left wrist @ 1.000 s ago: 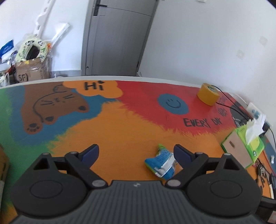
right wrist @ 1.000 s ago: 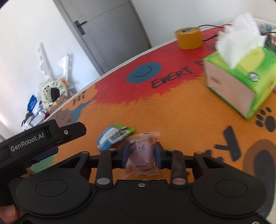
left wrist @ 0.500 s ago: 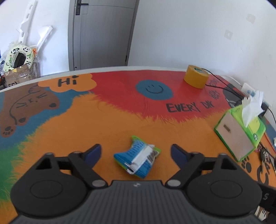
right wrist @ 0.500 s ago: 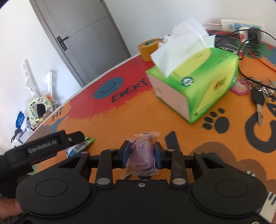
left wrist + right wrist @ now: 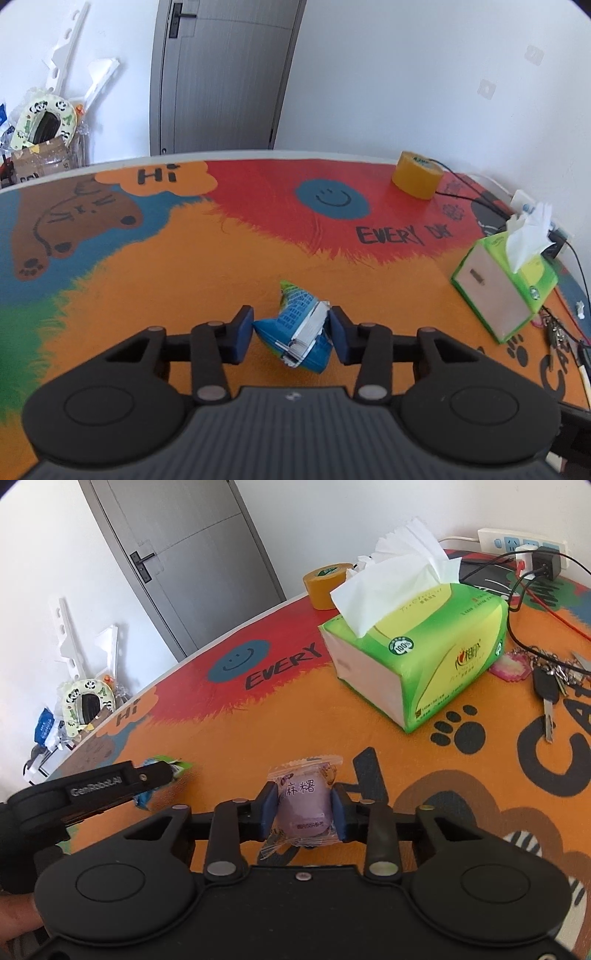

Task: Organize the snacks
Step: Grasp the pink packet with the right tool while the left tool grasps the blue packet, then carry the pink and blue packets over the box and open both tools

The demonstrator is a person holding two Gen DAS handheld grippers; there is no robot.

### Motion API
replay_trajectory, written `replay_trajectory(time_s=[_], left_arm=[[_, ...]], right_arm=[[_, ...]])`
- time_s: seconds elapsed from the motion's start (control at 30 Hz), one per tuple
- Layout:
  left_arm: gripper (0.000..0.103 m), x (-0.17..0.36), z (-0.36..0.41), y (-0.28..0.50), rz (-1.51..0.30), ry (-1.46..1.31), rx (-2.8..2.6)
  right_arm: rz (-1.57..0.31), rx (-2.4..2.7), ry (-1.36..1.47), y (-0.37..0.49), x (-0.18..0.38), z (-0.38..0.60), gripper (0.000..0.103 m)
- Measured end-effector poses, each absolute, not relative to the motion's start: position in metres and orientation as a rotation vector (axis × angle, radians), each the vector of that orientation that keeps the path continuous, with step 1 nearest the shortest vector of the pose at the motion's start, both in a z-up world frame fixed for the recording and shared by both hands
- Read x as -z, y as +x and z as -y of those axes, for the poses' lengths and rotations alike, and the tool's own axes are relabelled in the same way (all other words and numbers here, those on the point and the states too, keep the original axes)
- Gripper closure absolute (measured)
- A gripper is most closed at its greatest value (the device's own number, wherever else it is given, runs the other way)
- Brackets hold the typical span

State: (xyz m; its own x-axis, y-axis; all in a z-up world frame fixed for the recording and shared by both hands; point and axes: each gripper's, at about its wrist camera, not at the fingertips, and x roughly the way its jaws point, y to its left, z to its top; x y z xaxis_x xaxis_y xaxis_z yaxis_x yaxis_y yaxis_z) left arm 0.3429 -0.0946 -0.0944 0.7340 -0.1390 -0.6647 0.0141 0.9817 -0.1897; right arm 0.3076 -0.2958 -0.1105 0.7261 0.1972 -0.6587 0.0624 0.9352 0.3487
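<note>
L gripper (image 5: 291, 334): jaws were closing on the blue snack packet (image 5: 301, 338), which sat between the pads on the tabletop (image 5: 177, 280); left pad looked to be just touching its corner, right pad at its silver seam. Full pinch: couldn't tell.
R gripper (image 5: 303, 808): narrow gap, pads pressed on both sides of the purple mochi packet (image 5: 304, 803), held just above the table; clear wrapper stuck out above & below the pads.
Blue packet loc: orange part of the mat, near front edge, well apart from the tissue box (image 5: 506, 291); in the right wrist view it was mostly hidden behind the L gripper's finger, only green/blue ends showed.
Mochi loc: in R gripper, in front of the tissue box, over the orange area by the paw print (image 5: 460, 733).
Other: tape roll (image 5: 417, 175) at far edge on the red area; keys (image 5: 550, 694) right of tissue box; power strip (image 5: 521, 548) w/ cables at back right.
Person: fingertip (image 5: 16, 919) visible at lower left of right wrist view.
</note>
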Motion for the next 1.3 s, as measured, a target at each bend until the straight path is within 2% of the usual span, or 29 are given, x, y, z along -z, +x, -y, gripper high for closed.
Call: replay_trajectory(time_s=[0.13,0.33,1.3], left_arm=[[0.068,0.087,0.087,0.330,-0.742,-0.210,0.097],[0.070,0.074,0.072,0.303,-0.703,-0.237,0.091],[0.070,-0.006,-0.050,0.156,-0.462,-0.320,-0.125]], right_arm=[[-0.749,-0.097,0.386,0.299,0.108,0.293,0.075],[-0.722,-0.134,0.393,0.283,0.098,0.284,0.083],[-0.569,-0.384,0.391,0.223,0.035,0.202,0.084]])
